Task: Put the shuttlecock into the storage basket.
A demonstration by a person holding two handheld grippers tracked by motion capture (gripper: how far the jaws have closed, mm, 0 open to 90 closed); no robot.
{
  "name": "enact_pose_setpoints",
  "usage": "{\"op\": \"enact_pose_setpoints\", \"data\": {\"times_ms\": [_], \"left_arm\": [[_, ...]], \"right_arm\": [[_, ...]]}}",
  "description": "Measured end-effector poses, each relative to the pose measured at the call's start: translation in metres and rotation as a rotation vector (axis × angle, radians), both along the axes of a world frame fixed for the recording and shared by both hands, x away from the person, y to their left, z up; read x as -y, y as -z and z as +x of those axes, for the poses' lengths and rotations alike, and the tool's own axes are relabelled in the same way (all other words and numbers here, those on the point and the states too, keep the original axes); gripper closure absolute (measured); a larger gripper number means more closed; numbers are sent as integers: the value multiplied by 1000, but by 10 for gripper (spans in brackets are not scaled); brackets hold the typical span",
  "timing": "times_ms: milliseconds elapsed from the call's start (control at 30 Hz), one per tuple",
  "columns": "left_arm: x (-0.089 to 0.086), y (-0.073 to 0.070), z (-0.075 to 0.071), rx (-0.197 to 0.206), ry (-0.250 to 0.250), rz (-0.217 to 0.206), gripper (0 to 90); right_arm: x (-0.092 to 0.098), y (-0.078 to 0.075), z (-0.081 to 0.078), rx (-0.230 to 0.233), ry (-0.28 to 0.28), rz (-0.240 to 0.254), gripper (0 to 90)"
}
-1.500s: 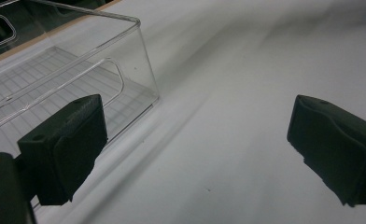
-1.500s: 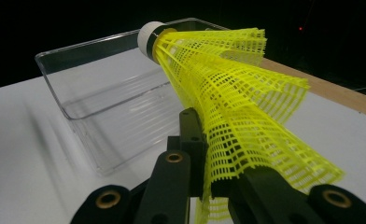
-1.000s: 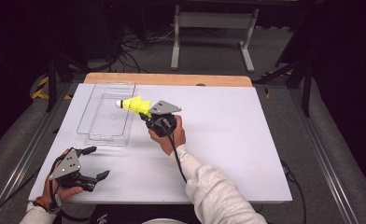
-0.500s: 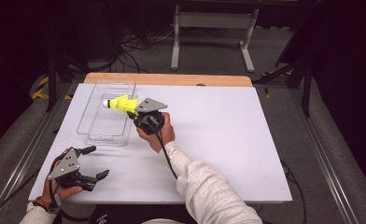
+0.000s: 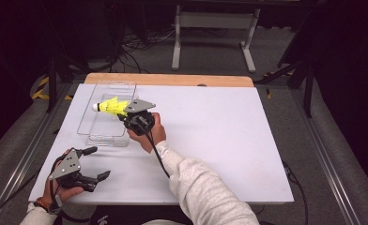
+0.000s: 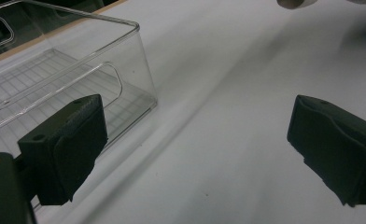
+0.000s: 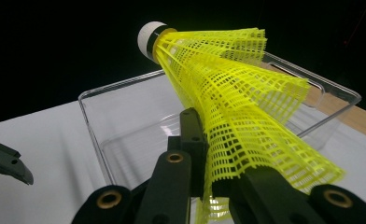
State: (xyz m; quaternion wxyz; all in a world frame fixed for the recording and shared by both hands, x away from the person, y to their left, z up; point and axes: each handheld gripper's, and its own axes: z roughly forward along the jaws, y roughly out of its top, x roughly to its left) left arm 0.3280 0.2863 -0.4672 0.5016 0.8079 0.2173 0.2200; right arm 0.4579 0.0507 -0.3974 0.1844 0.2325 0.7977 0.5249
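High view: white tabletop [image 5: 229,136]; clear bin [image 5: 104,115] at its left rear; right gripper [image 5: 126,114] over the bin's right wall, fingers clamped on a yellow shuttlecock [image 5: 109,106] above the bin, cork pointing left; left gripper [image 5: 94,162] near the front left corner, fingers wide, nothing between them. Left gripper view: fingers [image 6: 73,140] spread, bin [image 6: 78,84] beyond them. Right gripper view: fingers [image 7: 193,140] pinch the shuttlecock [image 7: 232,107] skirt; bin [image 7: 125,135] below.

The right gripper [image 5: 121,111], clamped on the skirt of a yellow plastic mesh shuttlecock [image 5: 109,106], has moved left across the white table. The shuttlecock's white cork tip, ahead of the jaws, now hangs over the clear plastic rectangular bin [image 5: 92,136], not beside it.
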Motion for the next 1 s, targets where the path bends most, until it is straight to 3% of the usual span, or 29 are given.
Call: {"op": "enact_pose_setpoints", "data": {"times_ms": [433,1000], "left_arm": [[0,0,0,-2,-4,-1,61],[0,1,0,-8,7,2,61]], "right_arm": [[-30,9,3,-13,-27,-41,885],[-46,25,19,-76,-42,-111,884]]}}
